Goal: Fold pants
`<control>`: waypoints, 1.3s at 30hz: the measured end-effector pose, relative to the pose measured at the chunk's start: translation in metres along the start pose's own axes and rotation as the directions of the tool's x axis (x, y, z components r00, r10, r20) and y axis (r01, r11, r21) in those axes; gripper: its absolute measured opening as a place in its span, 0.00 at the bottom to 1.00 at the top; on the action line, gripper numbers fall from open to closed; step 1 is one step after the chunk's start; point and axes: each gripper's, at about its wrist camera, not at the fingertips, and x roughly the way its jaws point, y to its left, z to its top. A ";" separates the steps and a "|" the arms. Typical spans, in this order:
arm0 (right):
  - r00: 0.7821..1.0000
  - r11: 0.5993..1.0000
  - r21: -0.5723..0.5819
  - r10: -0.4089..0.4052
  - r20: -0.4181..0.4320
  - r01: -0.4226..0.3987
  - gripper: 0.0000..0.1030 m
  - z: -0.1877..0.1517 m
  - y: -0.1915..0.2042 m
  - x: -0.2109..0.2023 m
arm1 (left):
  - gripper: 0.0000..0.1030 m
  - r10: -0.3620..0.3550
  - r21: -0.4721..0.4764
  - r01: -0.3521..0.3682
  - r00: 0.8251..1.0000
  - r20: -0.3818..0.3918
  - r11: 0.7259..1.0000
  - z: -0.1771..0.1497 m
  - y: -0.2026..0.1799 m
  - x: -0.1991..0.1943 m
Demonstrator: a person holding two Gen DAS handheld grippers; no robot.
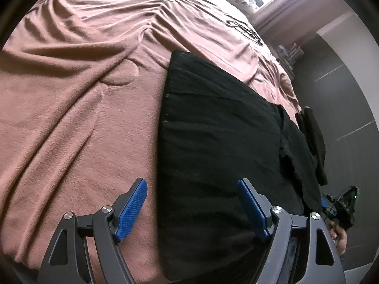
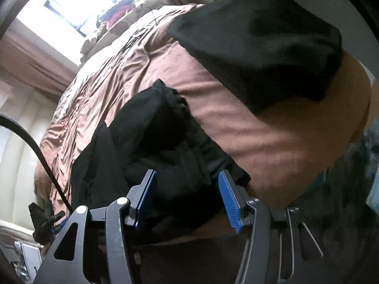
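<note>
The left gripper (image 1: 191,209) has its jaws spread wide and holding nothing, its blue pads (image 1: 131,209) poised over the near edge of the black pants (image 1: 220,137), which lie folded flat on the pink-brown bedspread (image 1: 78,108). The right gripper (image 2: 188,200) likewise has its jaws wide apart and empty, positioned just above a rumpled part of the black pants (image 2: 154,142) at the near edge of the bed; a separate dark folded garment (image 2: 265,47) lies farther along the bedspread (image 2: 272,137), well apart. A black cable (image 2: 30,142) runs past the left of that view, and a bright window (image 2: 94,2) lies beyond the bed.
</note>
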 end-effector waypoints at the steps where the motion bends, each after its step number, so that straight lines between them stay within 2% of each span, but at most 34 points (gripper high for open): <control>1: 1.000 1.000 0.019 0.022 -0.009 -0.022 0.50 -0.002 -0.003 0.002 | 0.78 0.000 0.002 0.000 1.000 0.002 1.000 -0.001 -0.001 -0.001; 6: 0.997 0.996 0.044 0.080 -0.019 -0.079 0.50 -0.006 -0.003 0.009 | 0.78 -0.001 0.002 0.001 1.000 0.014 1.000 -0.003 -0.001 -0.006; 9: 0.991 0.991 0.058 0.125 -0.038 -0.122 0.20 -0.001 -0.007 0.018 | 0.78 0.011 -0.005 -0.011 1.000 0.012 1.000 -0.005 0.001 -0.006; 11: 0.995 0.994 0.059 0.096 -0.029 -0.094 0.00 0.004 -0.010 0.022 | 0.78 0.024 -0.009 -0.024 1.000 0.011 1.000 -0.007 0.001 -0.007; 12: 0.997 0.996 0.053 0.076 -0.007 -0.076 0.00 0.007 -0.011 0.018 | 0.78 0.027 -0.008 -0.027 1.000 0.013 1.000 -0.007 0.000 -0.006; 16: 0.995 0.997 0.011 0.078 0.070 -0.079 0.00 0.009 -0.004 -0.007 | 0.78 0.048 -0.004 -0.048 0.999 0.006 0.999 -0.009 0.000 -0.005; 21: 0.992 0.997 -0.021 0.072 0.109 -0.070 0.00 0.004 -0.005 -0.030 | 0.78 0.065 0.003 -0.065 0.998 -0.008 0.998 -0.010 -0.002 0.000; 33: 0.983 0.998 0.059 -0.038 0.182 0.027 0.00 -0.061 -0.010 -0.047 | 0.78 0.085 0.009 -0.085 0.996 -0.016 0.996 -0.010 0.001 0.007; 35: 0.983 0.997 0.051 -0.058 0.174 0.050 0.00 -0.060 -0.007 -0.046 | 0.78 0.081 -0.001 -0.081 0.997 -0.018 0.997 -0.010 0.003 0.011; 37: 0.990 0.995 0.066 -0.085 0.116 0.078 0.00 -0.055 -0.014 -0.030 | 0.78 0.075 -0.005 -0.075 0.997 -0.018 0.997 -0.010 0.004 0.013; 39: 0.988 0.988 0.110 -0.119 0.094 0.108 0.07 -0.052 -0.020 -0.027 | 0.78 0.065 0.008 -0.065 0.998 -0.008 0.998 -0.011 0.004 0.010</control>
